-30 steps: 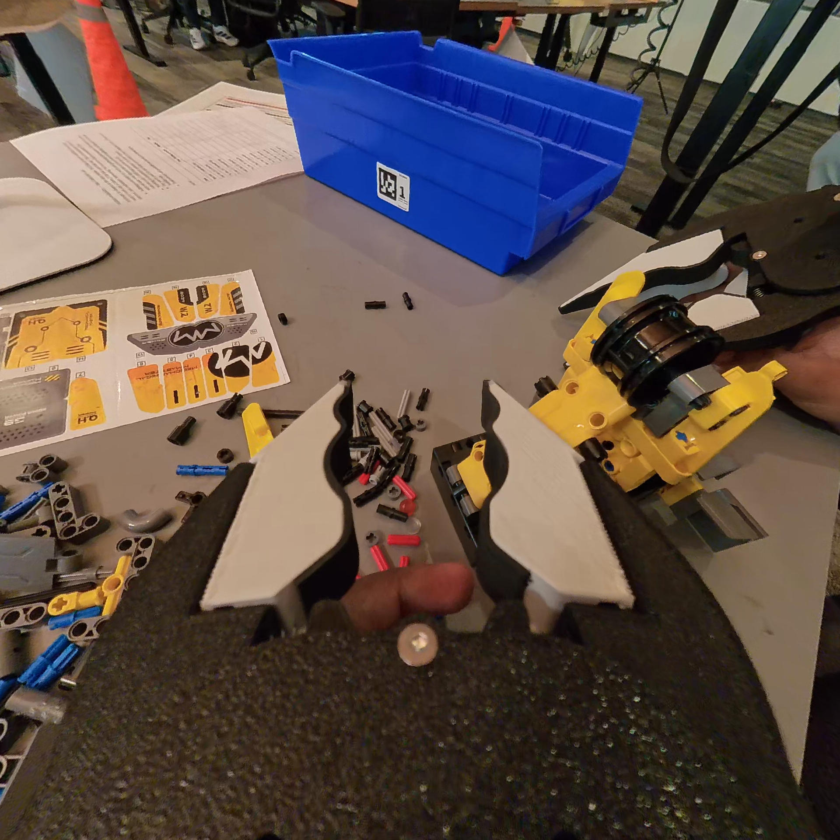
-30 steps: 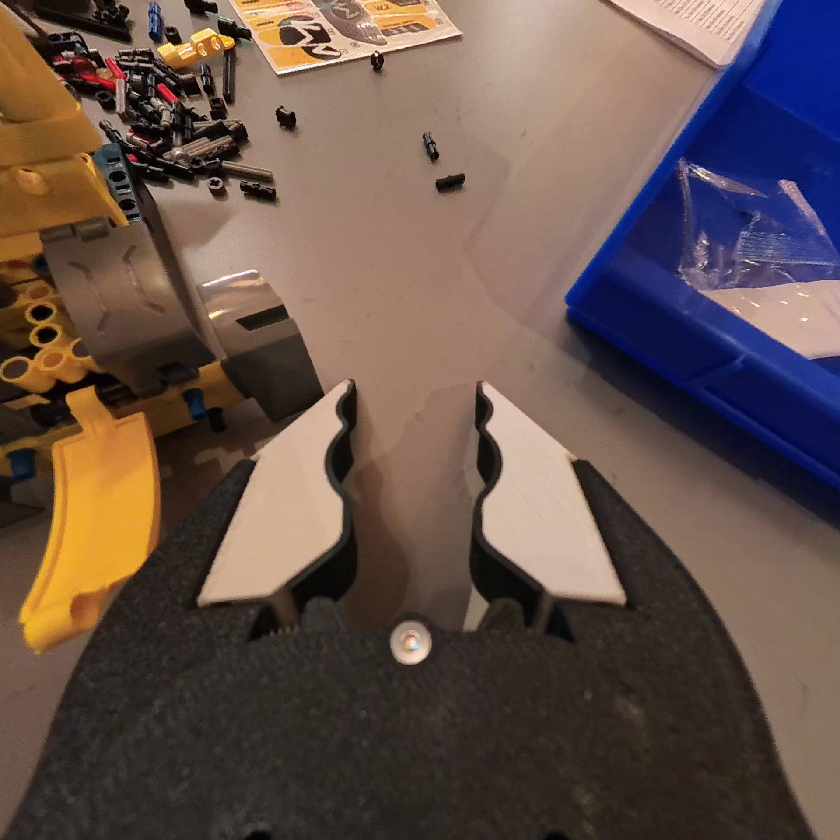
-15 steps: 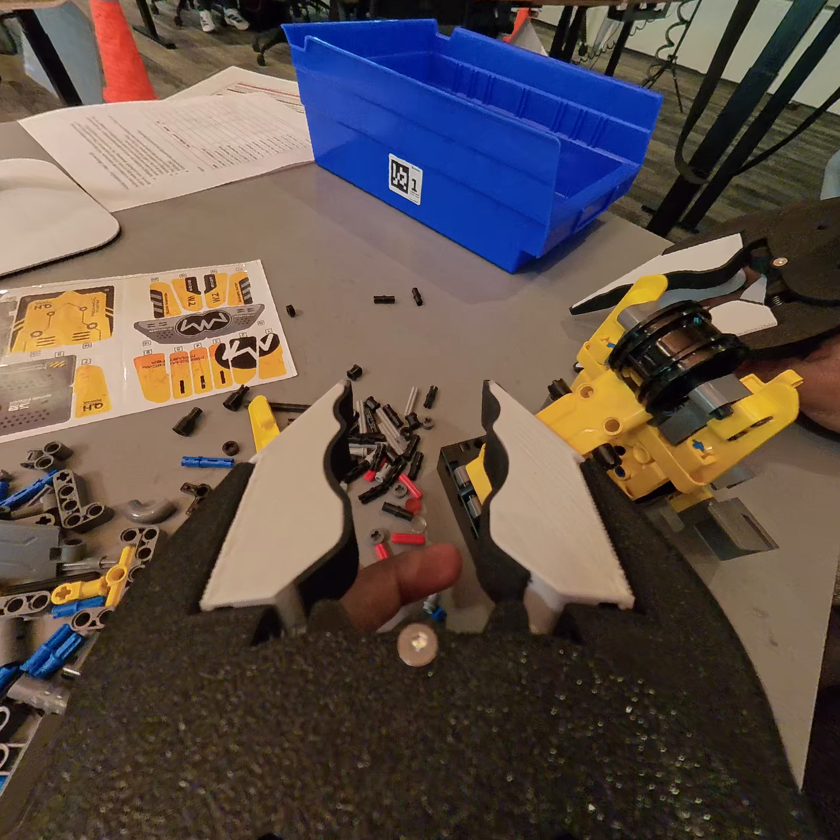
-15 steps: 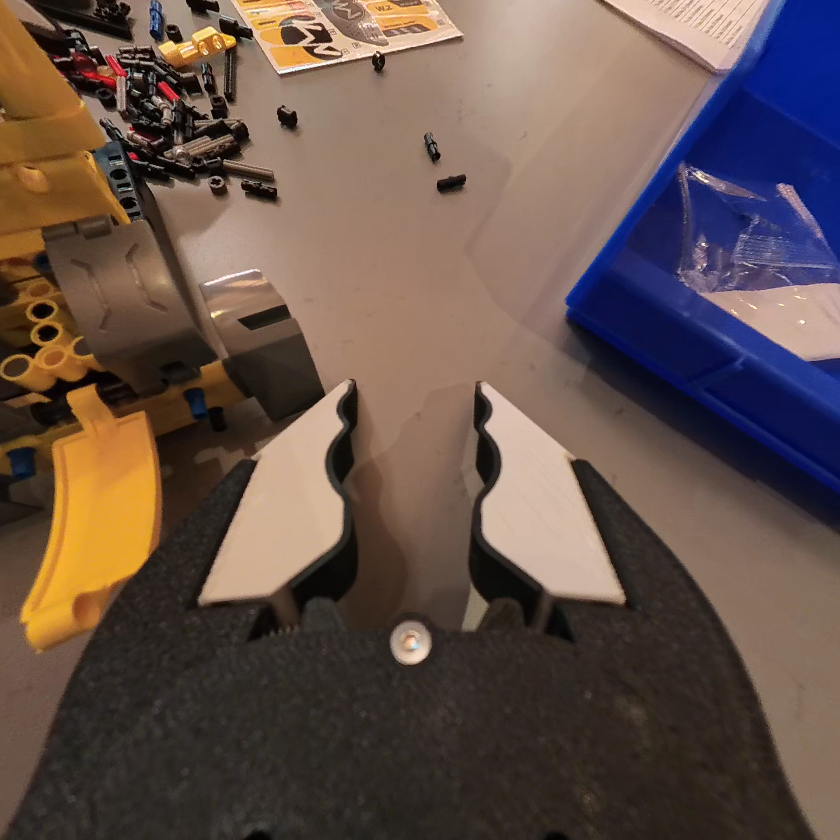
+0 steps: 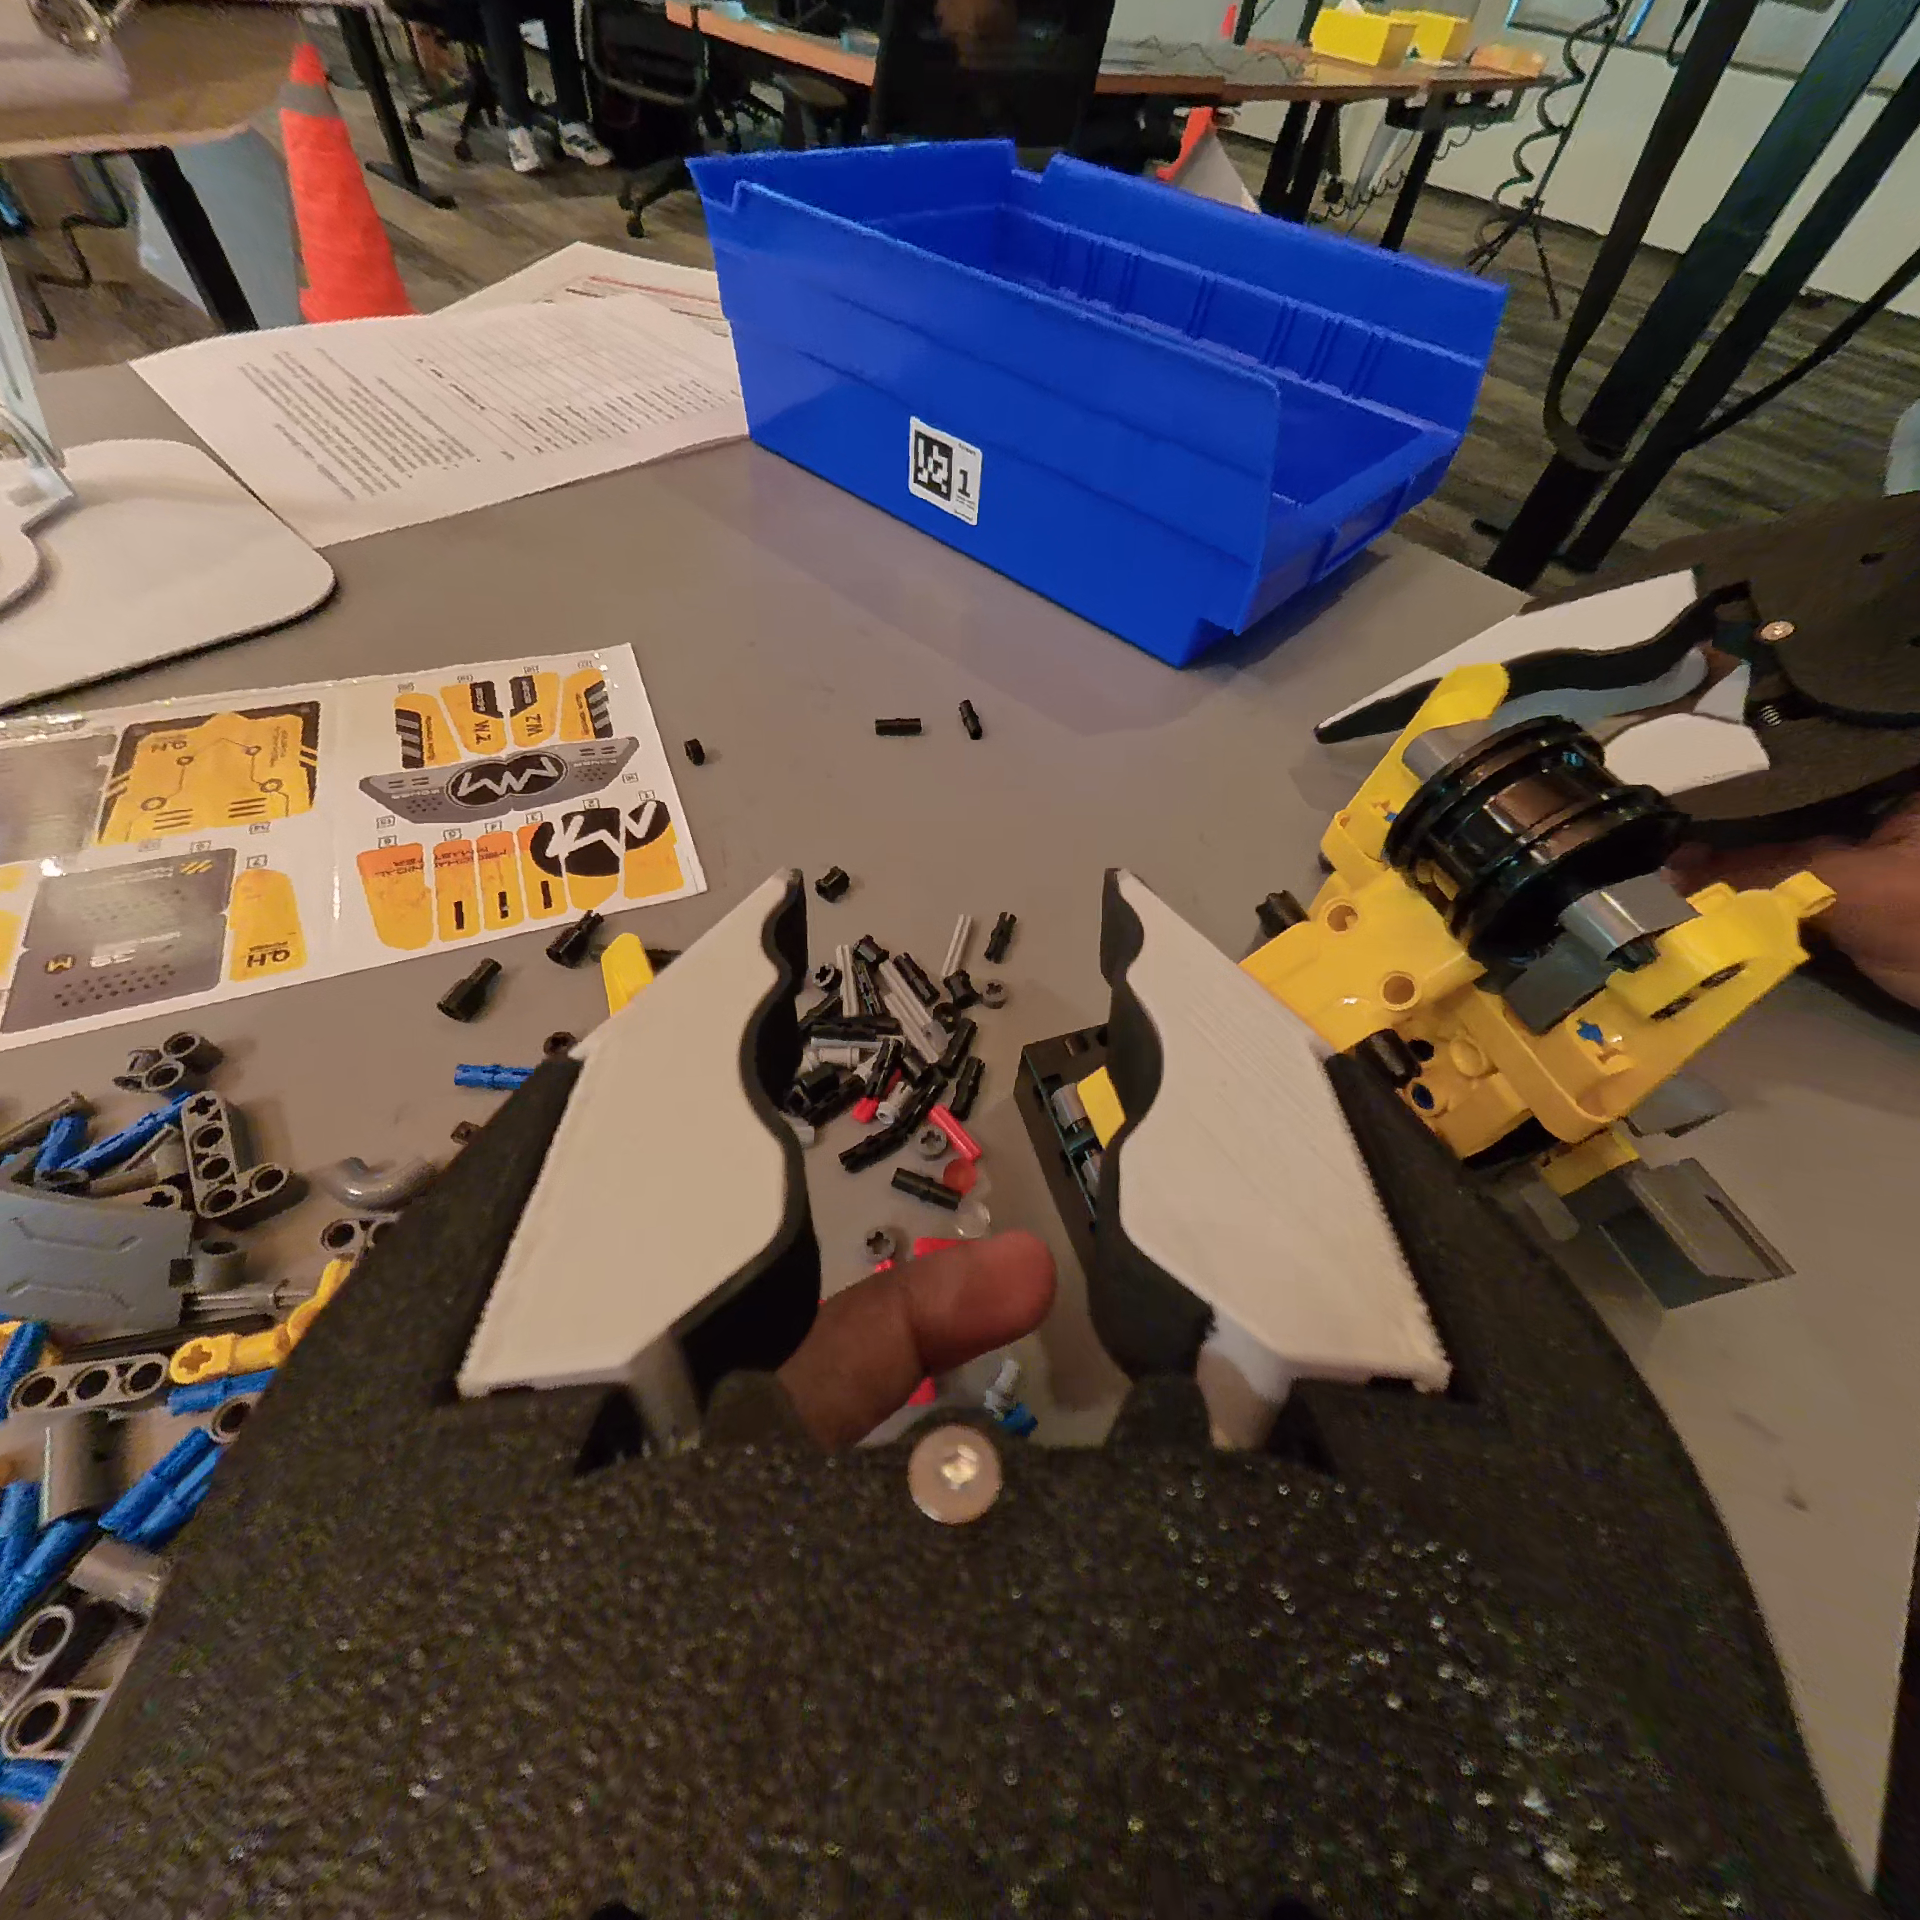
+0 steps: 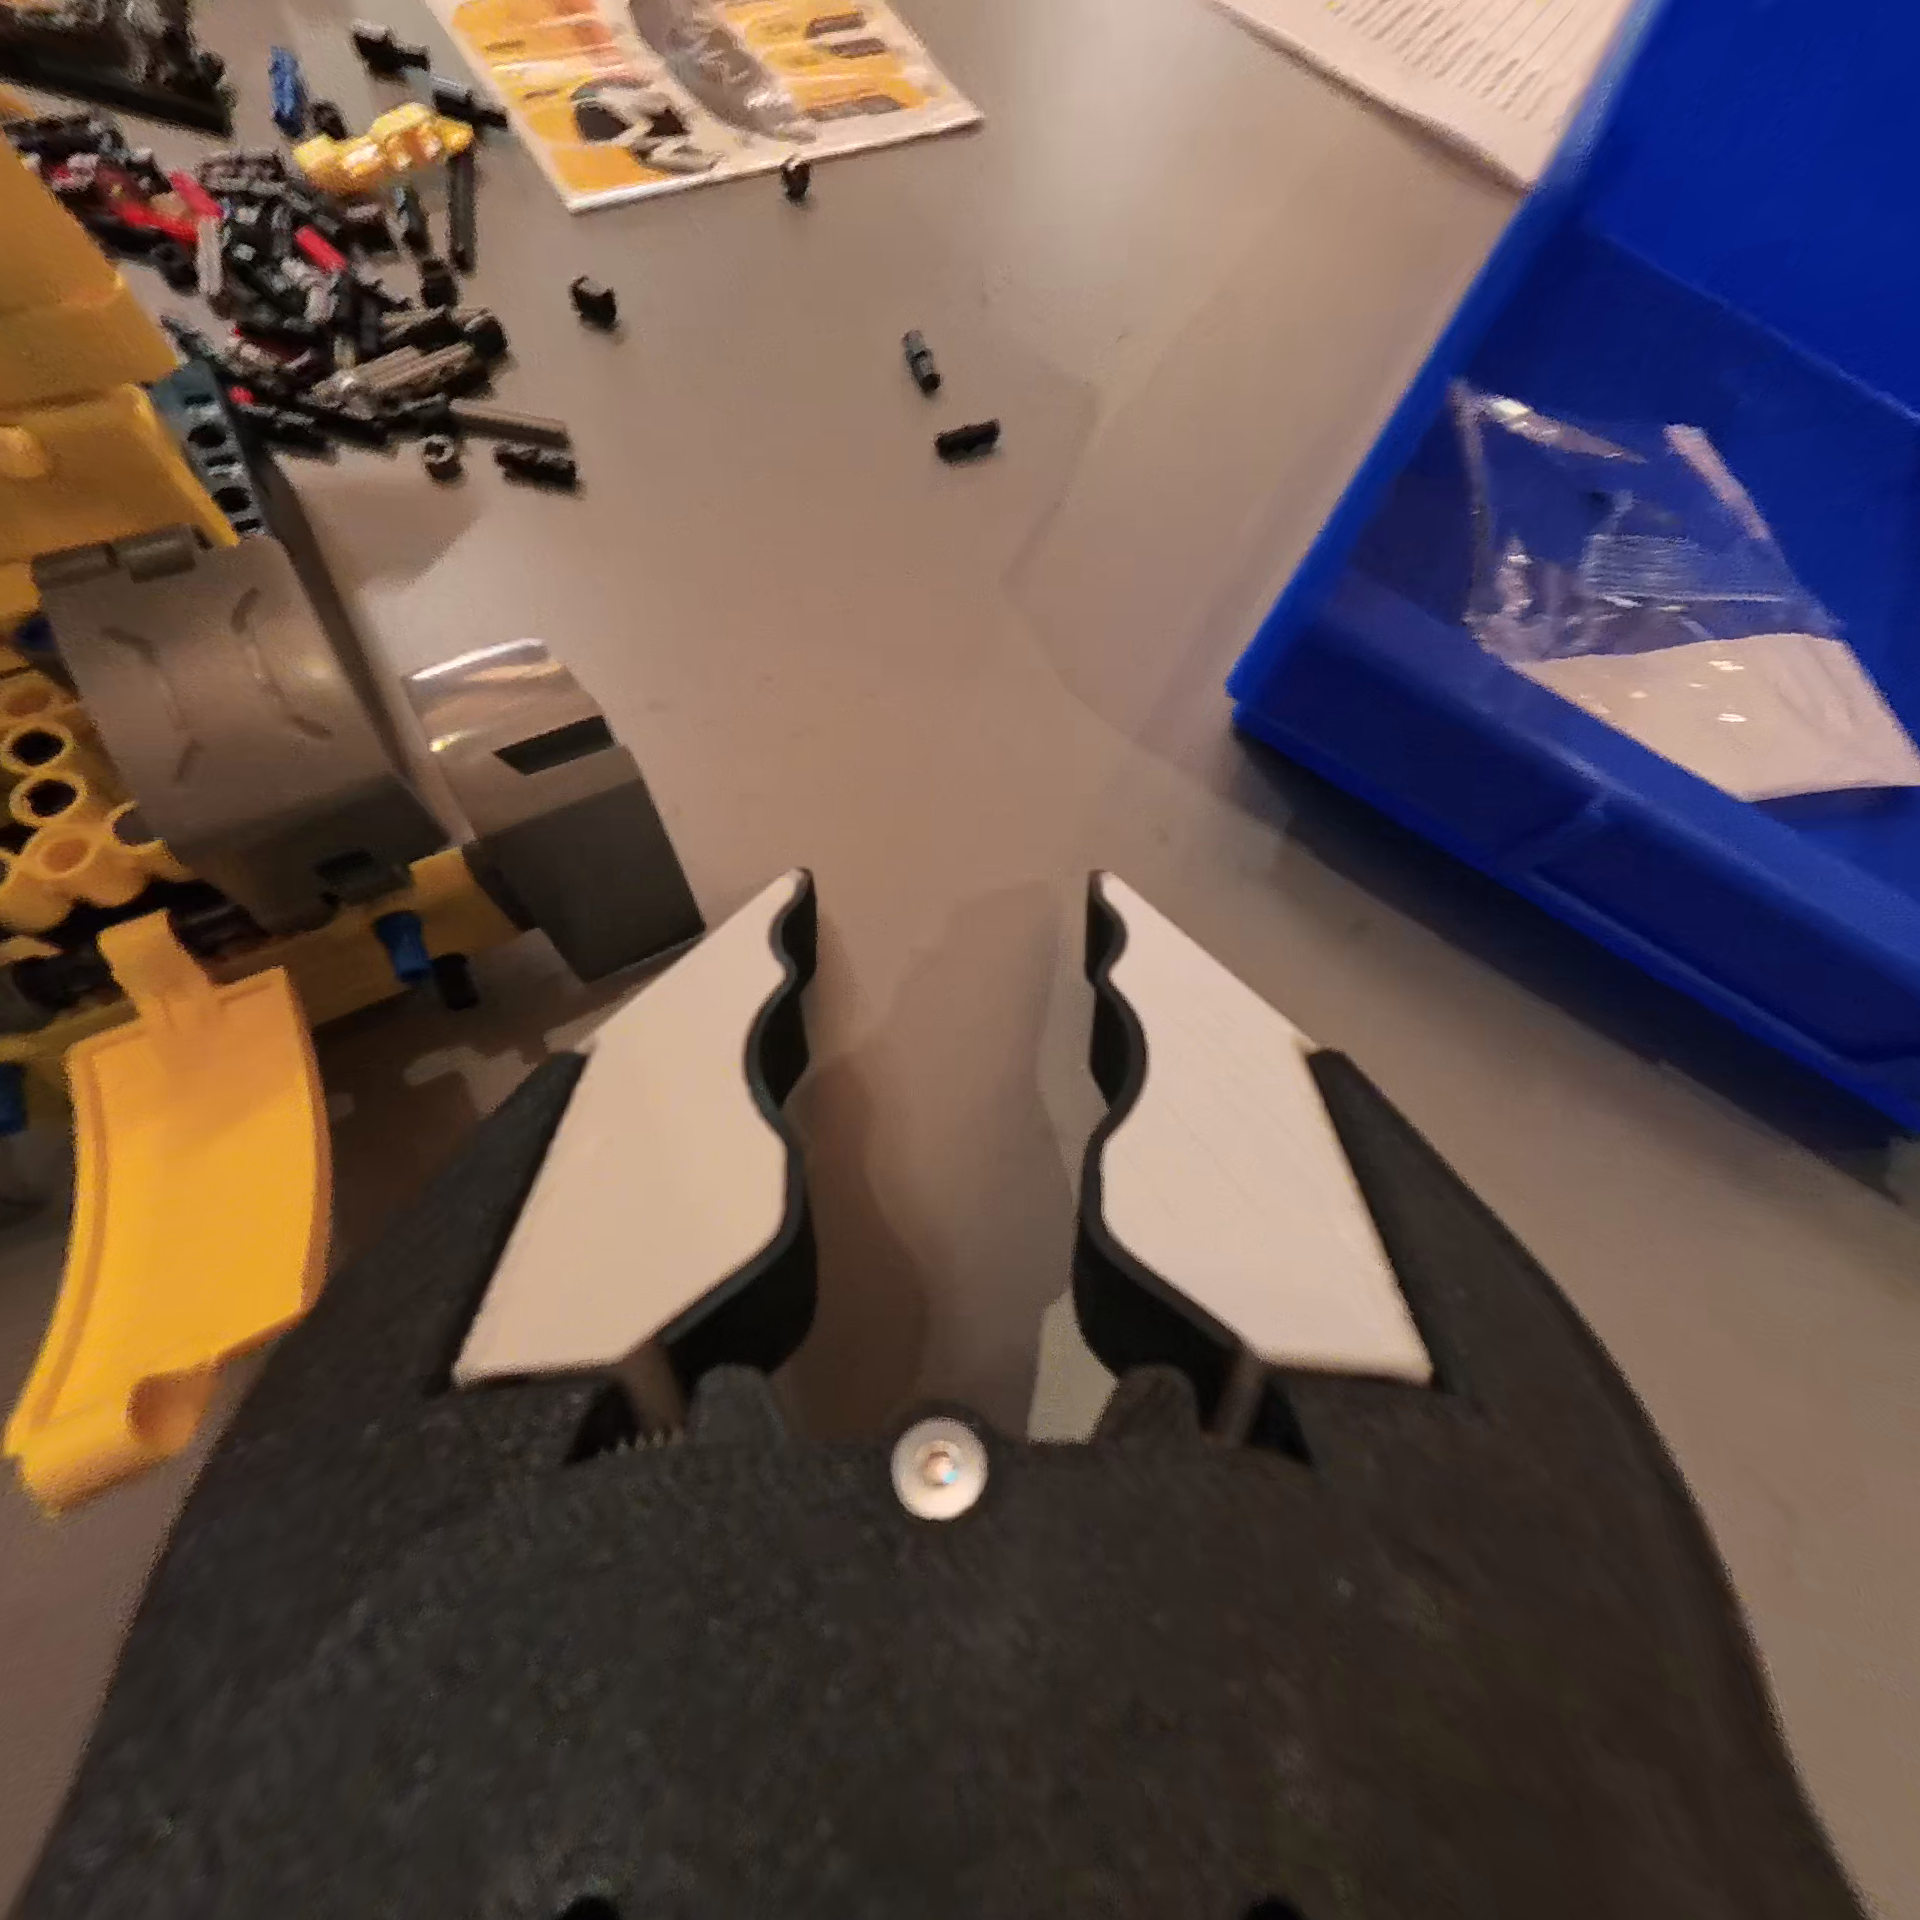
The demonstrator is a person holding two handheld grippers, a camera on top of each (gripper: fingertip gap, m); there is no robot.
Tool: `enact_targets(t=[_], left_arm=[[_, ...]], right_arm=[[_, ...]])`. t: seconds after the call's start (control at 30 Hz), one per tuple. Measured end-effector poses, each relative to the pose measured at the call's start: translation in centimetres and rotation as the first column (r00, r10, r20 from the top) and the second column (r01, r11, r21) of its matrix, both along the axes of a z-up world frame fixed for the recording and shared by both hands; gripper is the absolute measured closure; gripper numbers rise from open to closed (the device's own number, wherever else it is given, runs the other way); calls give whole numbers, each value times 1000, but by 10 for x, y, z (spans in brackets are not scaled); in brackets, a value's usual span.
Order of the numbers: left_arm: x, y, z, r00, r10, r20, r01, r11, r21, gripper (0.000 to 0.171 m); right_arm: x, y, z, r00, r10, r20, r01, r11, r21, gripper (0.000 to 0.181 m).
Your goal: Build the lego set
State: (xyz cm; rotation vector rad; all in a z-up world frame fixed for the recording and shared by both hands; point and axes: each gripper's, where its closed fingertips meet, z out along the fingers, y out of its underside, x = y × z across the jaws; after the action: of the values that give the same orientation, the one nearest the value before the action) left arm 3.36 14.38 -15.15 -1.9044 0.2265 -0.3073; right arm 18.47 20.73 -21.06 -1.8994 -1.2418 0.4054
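**Q:** Hovering, or holding something?

**A:** Hovering. My left gripper hangs over the pile of small pins near the middle of the table. Its fingers are spread wide with nothing between them, only my thumb showing at their root. My right gripper is spread as well and grips nothing, with bare table under the gap.

**Q:** What sits around them?

**A:** The yellow model stands toward the table's right edge, just to the right of my left fingers, with a black drum on top. In the right wrist view it lies to the left of my fingers and does not touch them. The blue bin stands at the far edge with clear bags inside. The sticker sheet lies toward the left edge, and the printed paper is beyond it.

**Q:** How does the model look?

**A:** Part built, I judge. Pins, plus grey and blue beams near the left edge, lie loose, and the stickers look unpeeled.

**Q:** What has changed since a second ago?

**A:** Little. Both pairs of fingers keep the same gap. My left view has tipped up a touch, showing more of the room behind the bin. My right view is blurred now, and the loose pins have slid slightly in it, so that hand is moving. No part on the table has shifted.
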Motion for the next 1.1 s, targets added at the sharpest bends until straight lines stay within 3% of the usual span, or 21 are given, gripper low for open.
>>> enact_targets(t=[0.17,0.33,0.53,0.67,0.83,1.1], left_arm=[[-3,1,5,1000,23,-5,-22,999,32,116],[-9,-3,23,988,26,150,-36,997,67,116],[-13,-5,39,972,11,236,-44,990,135,116],[-6,-6,34,986,-8,164,-14,991,133,116],[-3,-5,28,997,1,75,-11,991,132,116],[3,-7,23,995,-36,92,27,995,99,116]], right_arm=[[8,8,28,978,-54,-200,55,998,-1,129],[16,10,50,932,-68,-355,67,998,-16,129],[18,8,66,907,-34,-419,66,996,61,129],[24,7,86,884,-16,-466,110,978,176,129],[33,1,113,854,41,-519,199,895,398,129],[21,-7,106,886,80,-457,151,881,448,129]])
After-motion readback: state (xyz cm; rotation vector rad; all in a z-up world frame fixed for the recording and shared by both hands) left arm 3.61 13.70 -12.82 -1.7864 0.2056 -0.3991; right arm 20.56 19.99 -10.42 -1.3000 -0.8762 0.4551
